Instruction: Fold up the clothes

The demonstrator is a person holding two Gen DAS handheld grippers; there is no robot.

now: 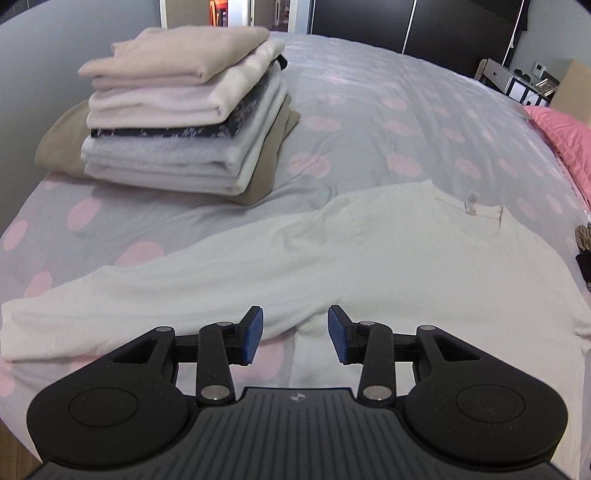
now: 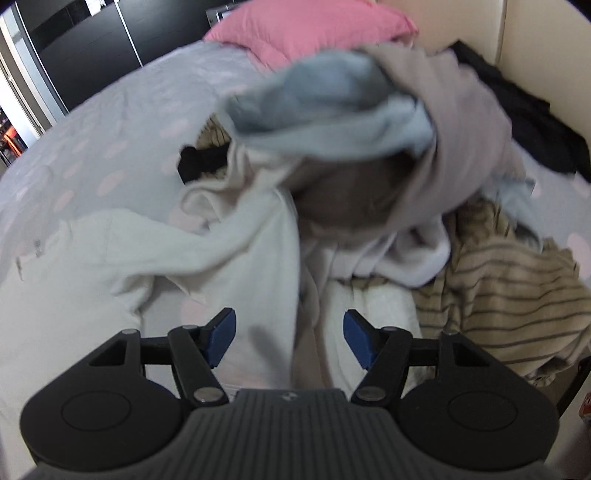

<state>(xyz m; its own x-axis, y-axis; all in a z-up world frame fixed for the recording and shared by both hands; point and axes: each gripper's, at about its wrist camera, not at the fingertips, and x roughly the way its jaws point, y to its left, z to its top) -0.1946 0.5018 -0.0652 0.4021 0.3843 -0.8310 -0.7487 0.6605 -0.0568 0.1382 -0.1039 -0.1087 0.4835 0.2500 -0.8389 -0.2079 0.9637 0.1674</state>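
A white shirt (image 1: 332, 254) is spread flat on a grey bedspread (image 1: 369, 110) dotted with pink, its neck label turned up and one long sleeve laid out toward the left. The left gripper (image 1: 295, 334) is held just above the near edge of the shirt, close to the armpit fold; its blue pads (image 1: 253, 332) are set wide apart and nothing is held between them. A stack (image 1: 181, 122) of folded clothes is seen on the far left of the bed, well apart from the shirt, with a beige piece on top and a tan one at the bottom. A pink pillow (image 1: 561, 133) is seen at the right edge.

In the right wrist view, the right gripper (image 2: 290, 339) is also open, its pads (image 2: 221, 338) spread over a white sleeve (image 2: 258, 266) that is draped toward the camera; whether the cloth is touched cannot be told. Behind it an unfolded heap (image 2: 369, 147) is piled: a light blue piece on top, grey cloth (image 2: 472, 140) beside it, a striped beige garment (image 2: 509, 295) to the right, and something black (image 2: 532, 122) near the wall. This view is blurred. The pillow (image 2: 306, 29) lies beyond the heap.
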